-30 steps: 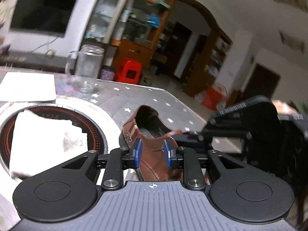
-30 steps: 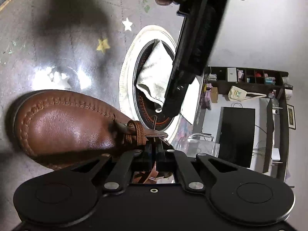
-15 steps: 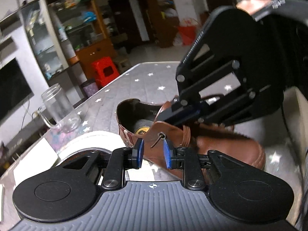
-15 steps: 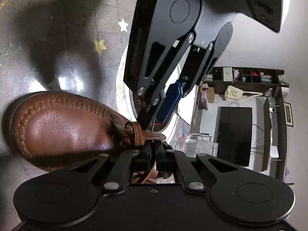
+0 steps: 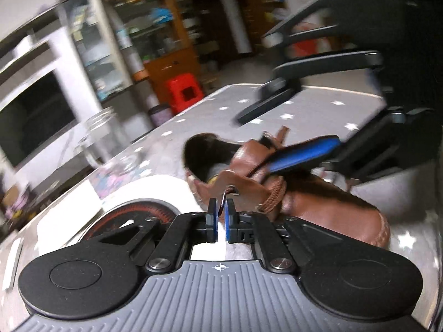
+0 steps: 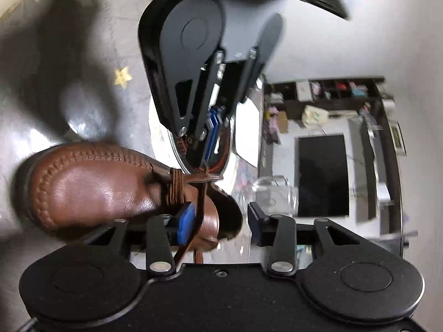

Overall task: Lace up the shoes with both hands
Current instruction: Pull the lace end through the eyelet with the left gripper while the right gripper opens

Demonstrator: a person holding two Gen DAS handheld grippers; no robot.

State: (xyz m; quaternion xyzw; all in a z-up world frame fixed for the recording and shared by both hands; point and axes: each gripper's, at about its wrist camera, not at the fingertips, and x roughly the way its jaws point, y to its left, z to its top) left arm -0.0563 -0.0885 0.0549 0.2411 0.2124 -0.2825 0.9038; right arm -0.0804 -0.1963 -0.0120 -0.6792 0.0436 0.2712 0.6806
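Shoe [image 6: 91, 182] of brown leather is seen lying on the grey starred table [image 6: 55, 63], its toe away from the round hotplate [image 5: 144, 210]. Its upper is judged stiff and fairly weighty, so it should stay put, while the brown lace [image 5: 224, 199] is thin, limp and likely slippery, best taken near its tip by the eyelet flap. The left gripper [image 5: 219, 215] is nearly closed, with the lace end pinched between its blue pads. The right gripper [image 6: 218, 221] is spread wide over the shoe's opening, with nothing held. The lace's further run is hidden under the flap, and much is blurred by motion.
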